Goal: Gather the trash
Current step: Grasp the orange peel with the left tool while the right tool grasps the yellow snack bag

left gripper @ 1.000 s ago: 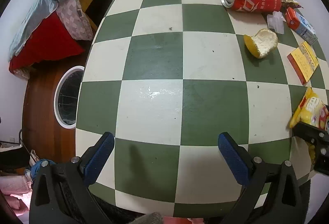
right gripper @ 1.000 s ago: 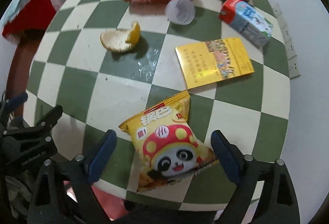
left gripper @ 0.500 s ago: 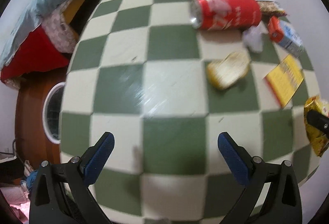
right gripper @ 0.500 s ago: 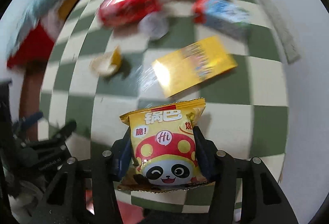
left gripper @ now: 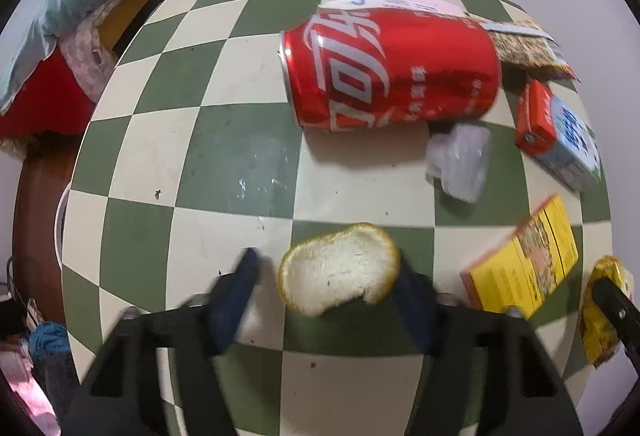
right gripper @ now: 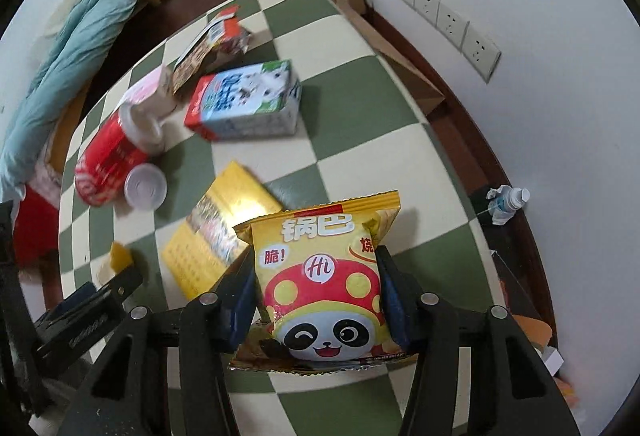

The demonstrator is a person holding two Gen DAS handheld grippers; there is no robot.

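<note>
Right claw (right gripper: 318,300) clamped on a yellow snack bag (right gripper: 320,284), both pads pressed to its sides, above the checkered bench (right gripper: 360,83). Left claw (left gripper: 328,296), its jaws just closing, brackets an orange peel (left gripper: 340,270) lying on the bench; the left pad stands clear of it, the right pad's contact cannot be told. Beyond lie a red can (left gripper: 392,71), a carton (left gripper: 560,139) and a yellow box (left gripper: 524,260).

The right tongs (right gripper: 318,300) clamp a yellow snack bag (right gripper: 322,284) above the checkered table (right gripper: 360,163).
</note>
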